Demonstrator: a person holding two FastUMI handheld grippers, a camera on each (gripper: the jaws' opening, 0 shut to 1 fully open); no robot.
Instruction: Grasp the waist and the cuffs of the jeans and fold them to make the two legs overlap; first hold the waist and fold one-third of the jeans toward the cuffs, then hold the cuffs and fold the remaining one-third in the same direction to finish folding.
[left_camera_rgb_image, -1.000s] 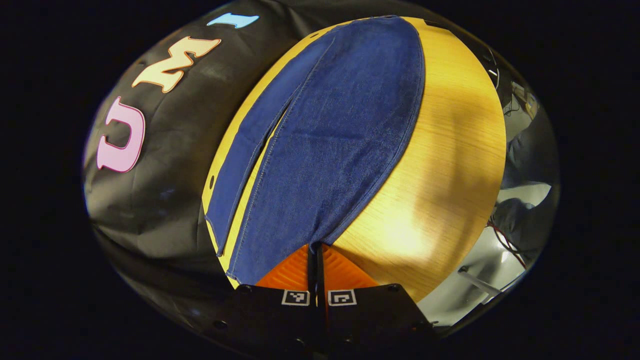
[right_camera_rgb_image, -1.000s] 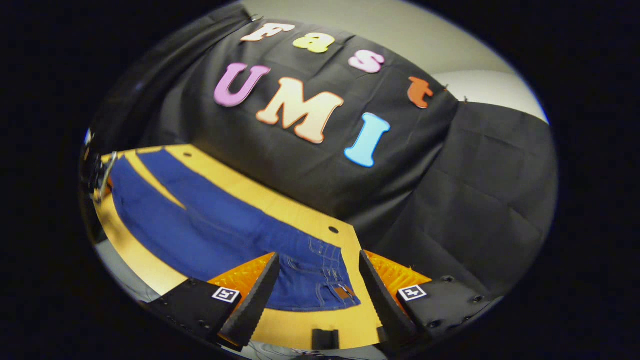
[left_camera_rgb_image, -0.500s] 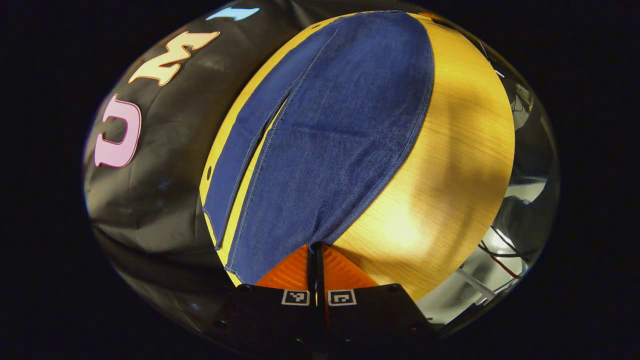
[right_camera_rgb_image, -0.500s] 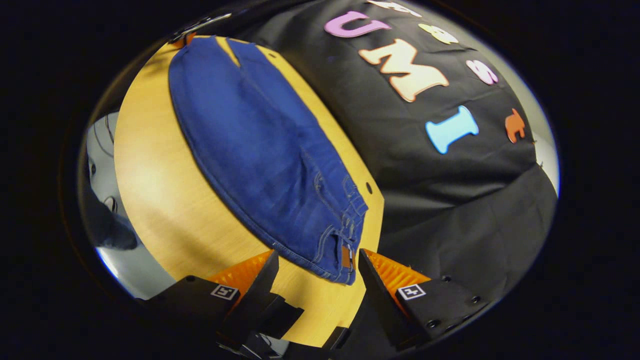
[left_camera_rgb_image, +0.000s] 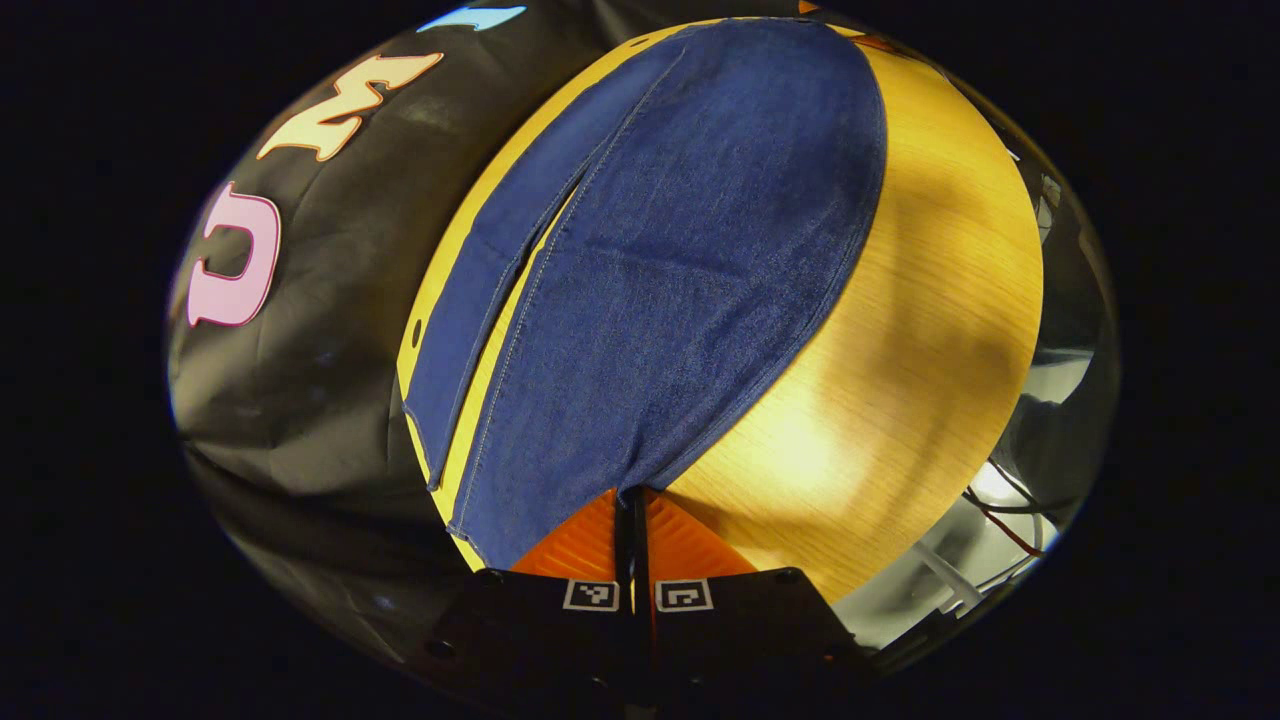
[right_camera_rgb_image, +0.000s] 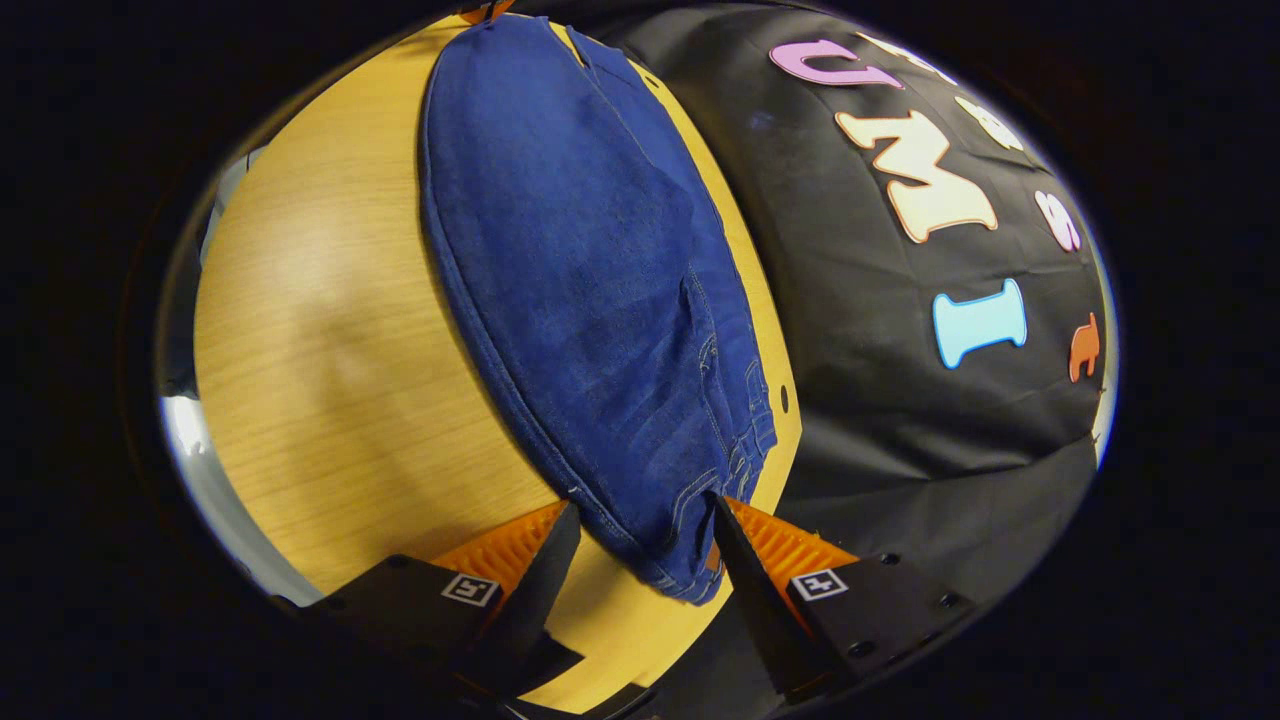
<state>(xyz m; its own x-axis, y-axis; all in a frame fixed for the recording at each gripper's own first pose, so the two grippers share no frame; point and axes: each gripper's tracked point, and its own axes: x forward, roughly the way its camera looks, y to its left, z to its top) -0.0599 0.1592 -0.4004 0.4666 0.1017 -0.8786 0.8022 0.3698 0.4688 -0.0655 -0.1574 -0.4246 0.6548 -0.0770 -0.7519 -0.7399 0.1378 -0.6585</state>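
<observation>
The jeans (left_camera_rgb_image: 660, 270) lie flat along the far side of the wooden table (left_camera_rgb_image: 900, 330), filling the middle of the left gripper view from bottom centre up to the top. They're denim, so I'd expect them to be floppy but fairly heavy, with enough friction to stay put; thick seams and hems look like the safest places to pinch.

The left gripper (left_camera_rgb_image: 630, 500) is pinched tight on the corner of one leg's cuff at bottom centre, its jaws pressed together with cloth between them. The other leg's cuff (left_camera_rgb_image: 425, 445) sits just beside it at lower left, with a sliver of table between the legs (so the legs don't overlap yet).

In the right gripper view the waist (right_camera_rgb_image: 700, 520) hangs between the fingers of the right gripper (right_camera_rgb_image: 640, 525), whose jaws stand spread apart. I can't tell whether either finger touches the denim yet.

Hard to make out: the waistband's lowest edge is partly covered by the right-hand finger, and the far cuffs shrink into the top rim.
</observation>
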